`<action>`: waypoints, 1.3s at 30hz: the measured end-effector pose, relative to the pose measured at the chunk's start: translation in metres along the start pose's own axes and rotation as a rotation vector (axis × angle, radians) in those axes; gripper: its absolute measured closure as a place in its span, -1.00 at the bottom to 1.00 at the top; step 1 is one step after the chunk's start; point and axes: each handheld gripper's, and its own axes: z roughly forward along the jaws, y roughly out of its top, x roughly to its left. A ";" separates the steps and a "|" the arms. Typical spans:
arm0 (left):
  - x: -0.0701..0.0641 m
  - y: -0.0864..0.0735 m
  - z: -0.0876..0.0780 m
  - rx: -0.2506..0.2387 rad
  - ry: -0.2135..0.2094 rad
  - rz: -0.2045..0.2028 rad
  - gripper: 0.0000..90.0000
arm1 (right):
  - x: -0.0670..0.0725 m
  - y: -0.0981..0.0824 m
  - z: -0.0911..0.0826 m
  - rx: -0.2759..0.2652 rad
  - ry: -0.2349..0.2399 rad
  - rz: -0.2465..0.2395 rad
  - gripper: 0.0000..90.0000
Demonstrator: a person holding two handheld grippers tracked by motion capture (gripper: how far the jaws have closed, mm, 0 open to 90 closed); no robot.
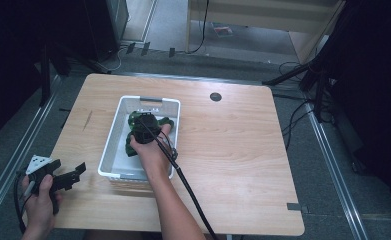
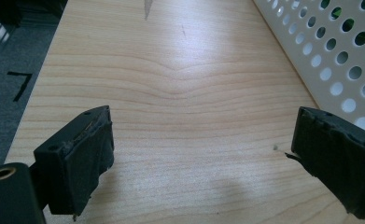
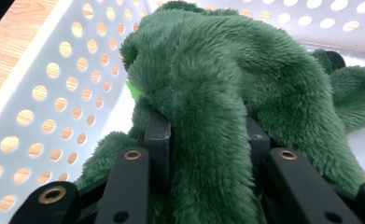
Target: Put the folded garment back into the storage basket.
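The right claw [image 3: 206, 154] is clamped on a fold of the green plush toy [image 3: 227, 84], which lies inside the white perforated basket [image 1: 112, 135] on the worktop [image 1: 233, 150]. This looks like the grasp step; next comes a straight lift clear of the basket rim. The left claw [image 2: 199, 158] rests with its jaws apart beside the basket.

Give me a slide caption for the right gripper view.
Black tongs shut on a green plush toy inside a white perforated basket.

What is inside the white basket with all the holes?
A fuzzy green plush toy is inside the white basket. The right gripper is clamped on a fold of its fur. The hand and gripper hide much of the toy from above, so anything underneath stays unseen.
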 end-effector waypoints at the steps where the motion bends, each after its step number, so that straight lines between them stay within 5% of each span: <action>1: 0.000 0.000 0.000 -0.001 -0.001 0.000 -0.85 | 0.000 0.000 0.000 0.003 0.001 0.001 0.42; 16: 0.000 0.000 0.000 0.001 -0.001 0.000 -0.85 | -0.004 0.000 0.003 0.032 0.007 0.006 0.34; 31: 0.000 0.000 0.000 0.000 -0.001 0.001 -0.85 | -0.004 0.002 0.002 0.059 0.041 0.025 -0.10; 39: 0.000 0.000 0.000 0.001 0.000 0.001 -0.85 | -0.002 0.004 0.000 0.095 0.009 -0.019 -0.64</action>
